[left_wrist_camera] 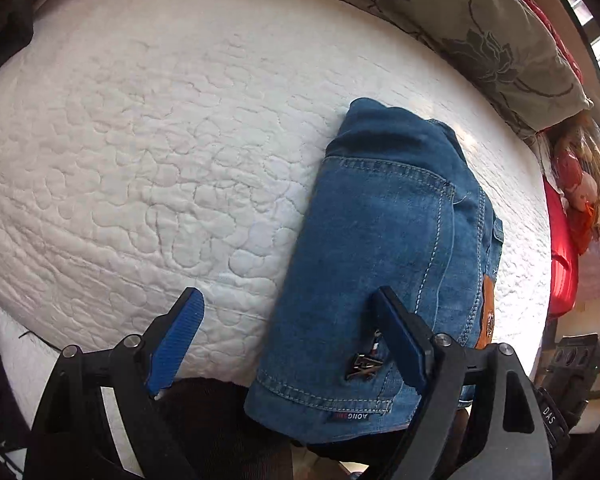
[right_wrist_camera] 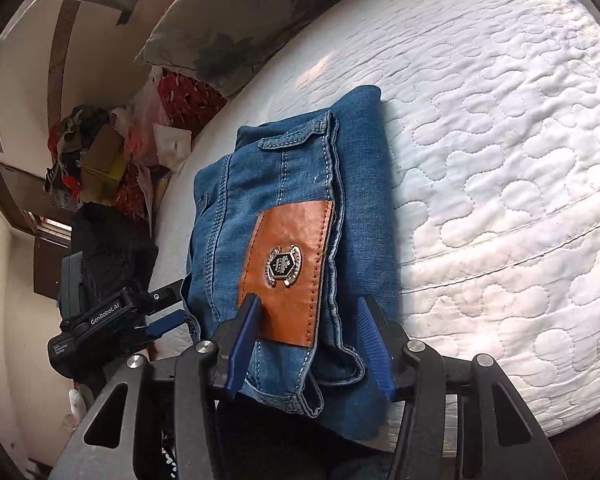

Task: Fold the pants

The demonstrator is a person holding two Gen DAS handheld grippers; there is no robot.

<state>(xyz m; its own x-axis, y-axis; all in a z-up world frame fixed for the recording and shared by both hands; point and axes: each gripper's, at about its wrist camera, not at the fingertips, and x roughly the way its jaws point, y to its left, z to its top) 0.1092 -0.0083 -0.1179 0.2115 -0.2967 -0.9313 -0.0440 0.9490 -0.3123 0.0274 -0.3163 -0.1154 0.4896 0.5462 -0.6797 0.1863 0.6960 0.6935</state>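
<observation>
Pants [left_wrist_camera: 384, 248]: folded into a compact denim bundle, lying on the white quilted mattress [left_wrist_camera: 140, 140] near its front edge.
Left gripper [left_wrist_camera: 286, 344]: jaws wide apart, empty, one finger over the bundle.
Right gripper [right_wrist_camera: 308, 344]: jaws spread, straddling the bundle's near end; grip cannot be confirmed.

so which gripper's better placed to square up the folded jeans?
Probably right. The right gripper is open, straddling the folded jeans near the leather patch. The left gripper is open with only one finger over the denim, the other over the mattress.
</observation>
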